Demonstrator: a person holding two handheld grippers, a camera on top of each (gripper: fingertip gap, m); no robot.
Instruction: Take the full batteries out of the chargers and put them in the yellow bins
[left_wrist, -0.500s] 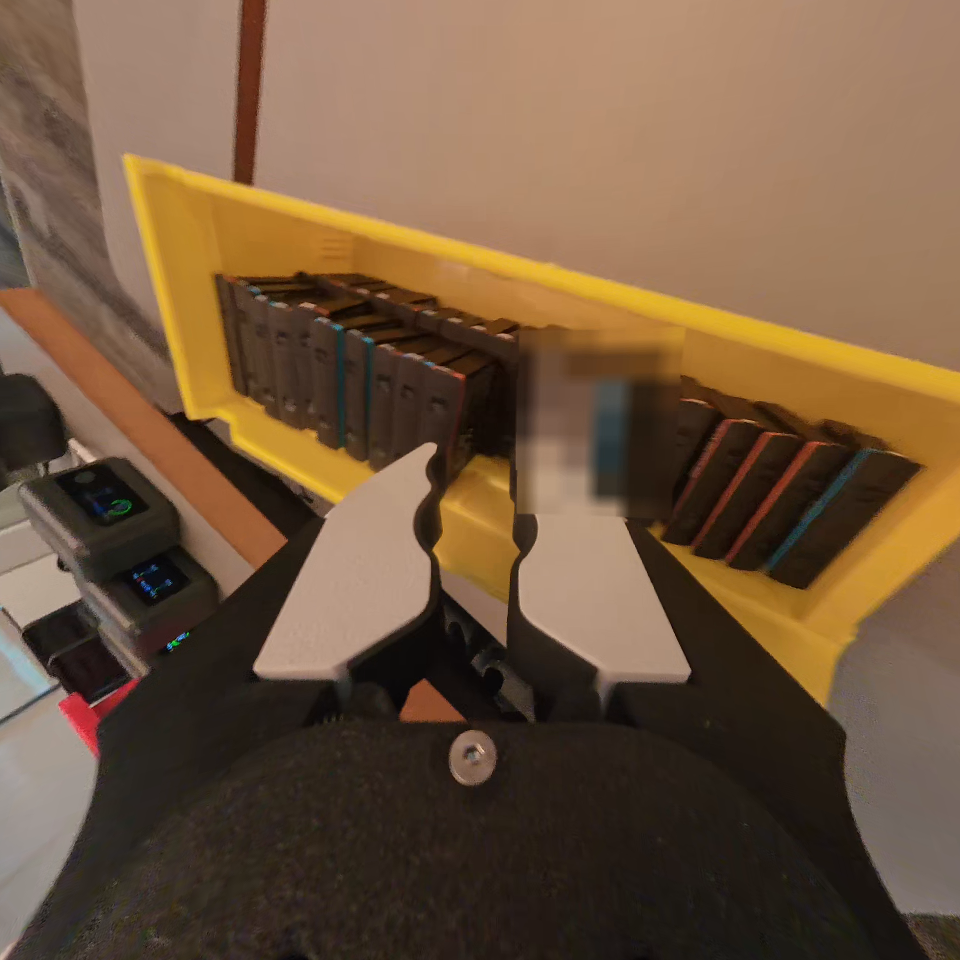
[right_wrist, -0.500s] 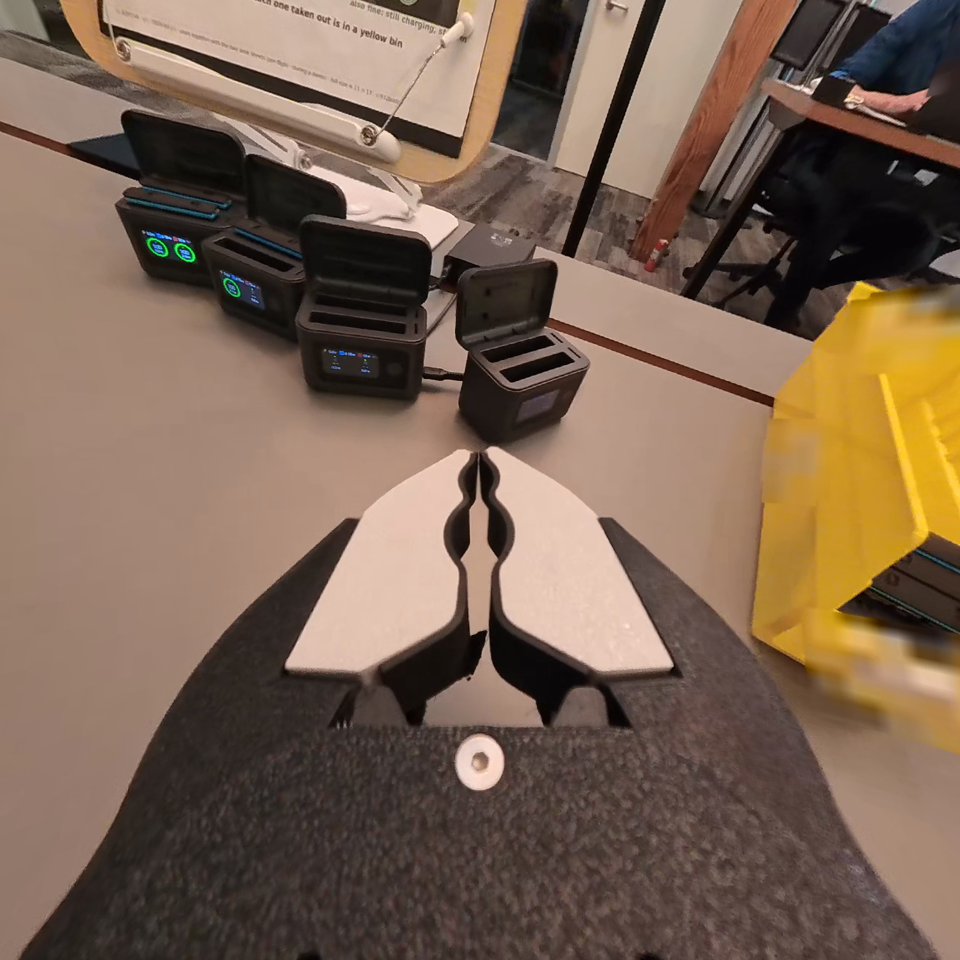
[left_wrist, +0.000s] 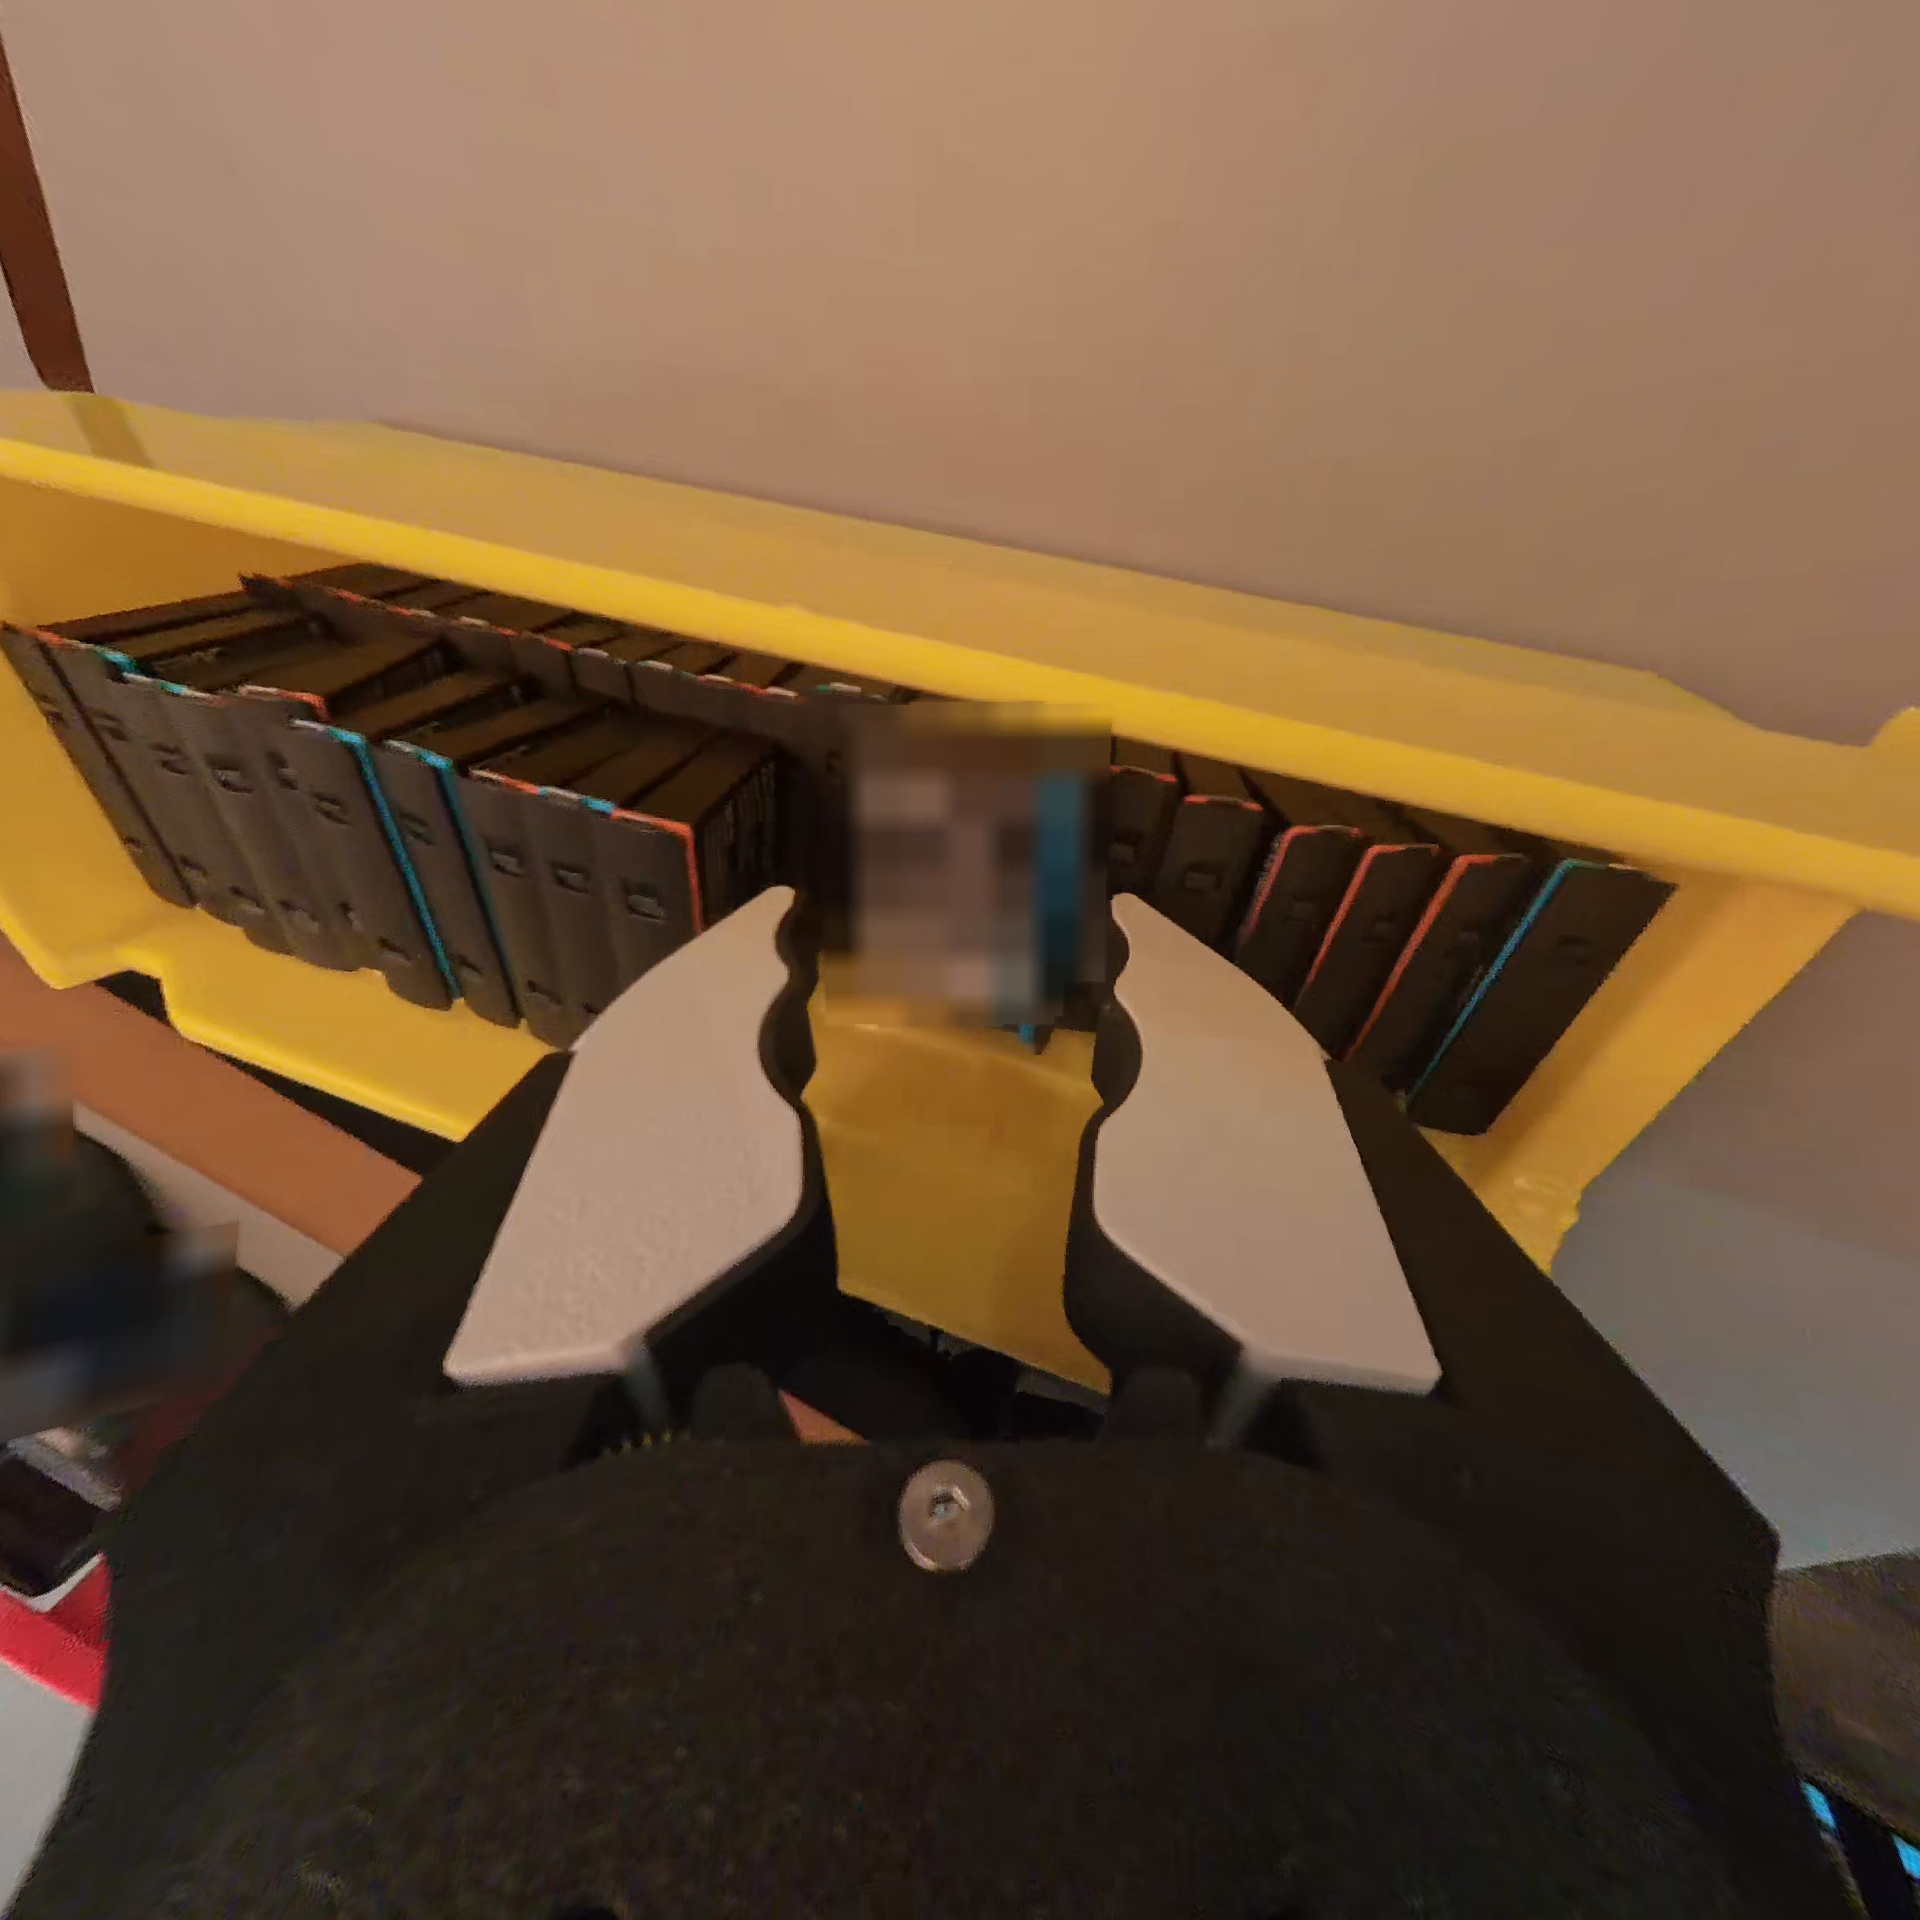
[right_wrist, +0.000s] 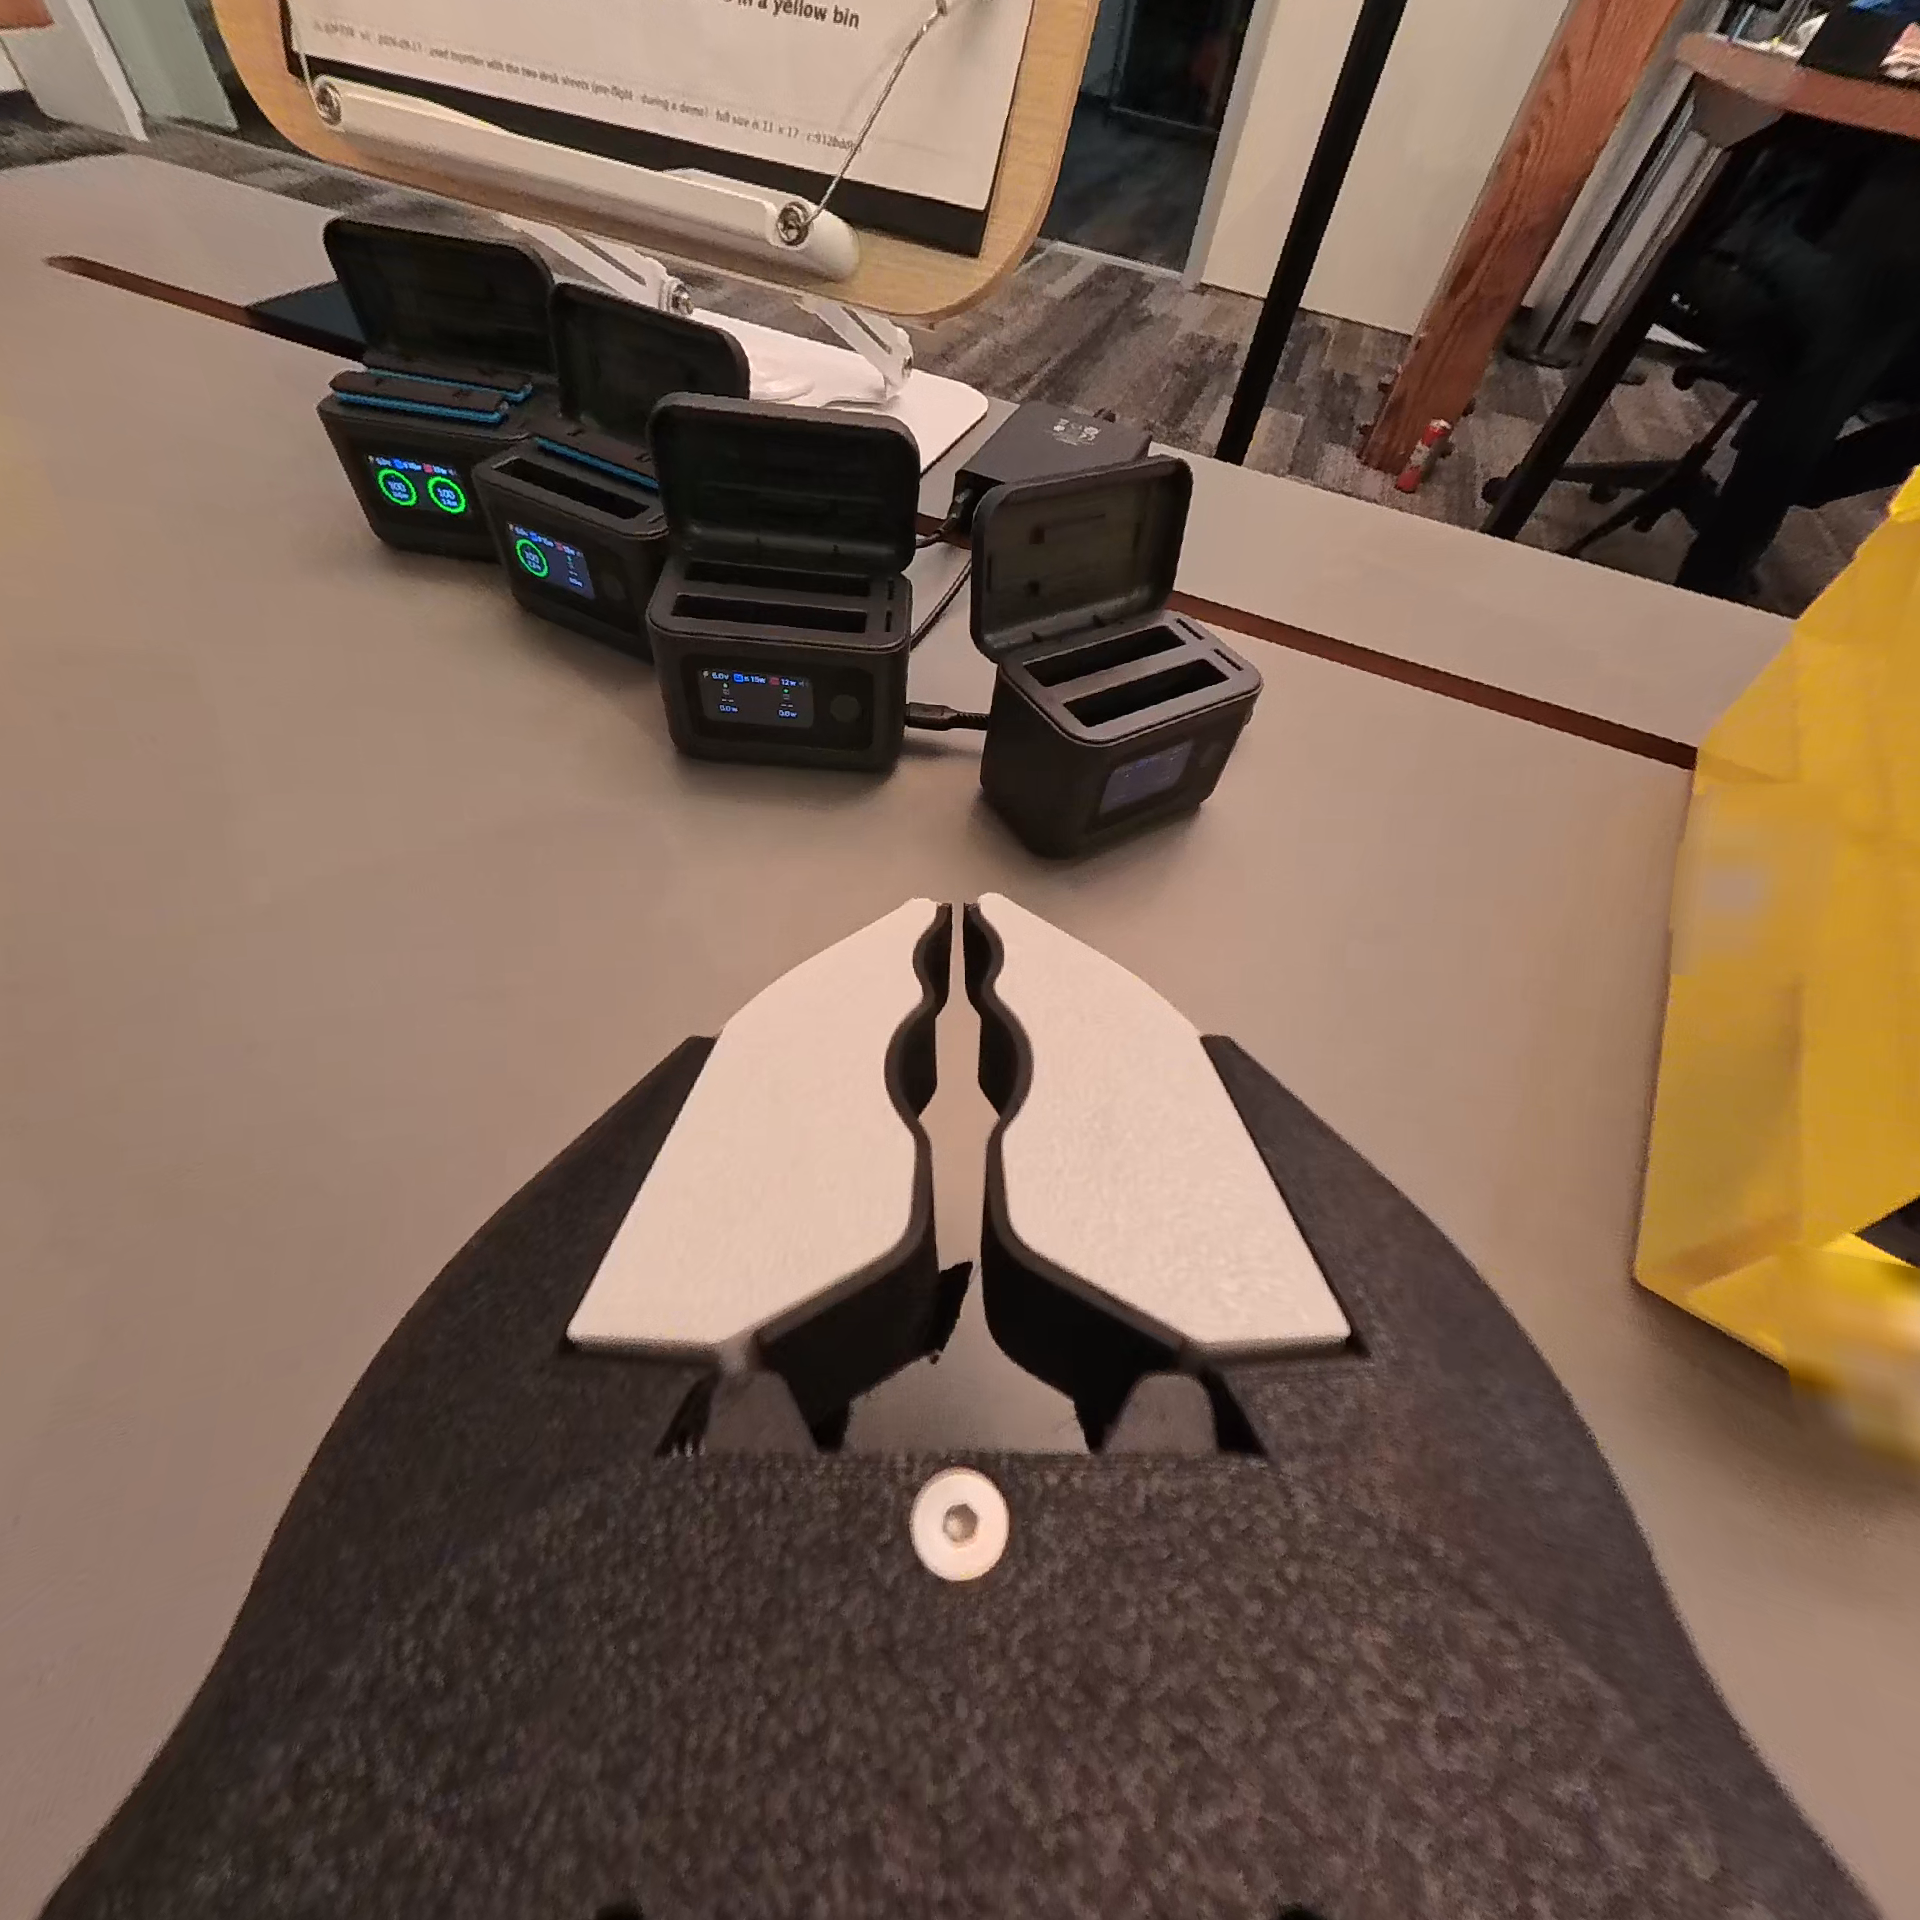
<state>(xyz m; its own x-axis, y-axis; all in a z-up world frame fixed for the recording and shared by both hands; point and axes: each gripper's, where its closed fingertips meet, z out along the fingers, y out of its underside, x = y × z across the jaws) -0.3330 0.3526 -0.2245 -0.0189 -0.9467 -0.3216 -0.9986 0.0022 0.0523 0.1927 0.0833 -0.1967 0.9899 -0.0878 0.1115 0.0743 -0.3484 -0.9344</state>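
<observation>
The left gripper (left_wrist: 951, 920) hangs with its jaws spread wide over the front lip of the yellow bin (left_wrist: 935, 623), a mosaic-blurred battery (left_wrist: 971, 883) with a blue edge standing in the bin just beyond the fingertips, among rows of upright black batteries (left_wrist: 416, 883). Over the grey table (right_wrist: 364, 935), the right gripper (right_wrist: 957, 909) is clenched on nothing, well short of 4 open-lidded chargers (right_wrist: 784, 644) beyond it. The charger farthest from the yellow bin holds 2 blue-edged batteries (right_wrist: 426, 395); any writing is left unquoted.
</observation>
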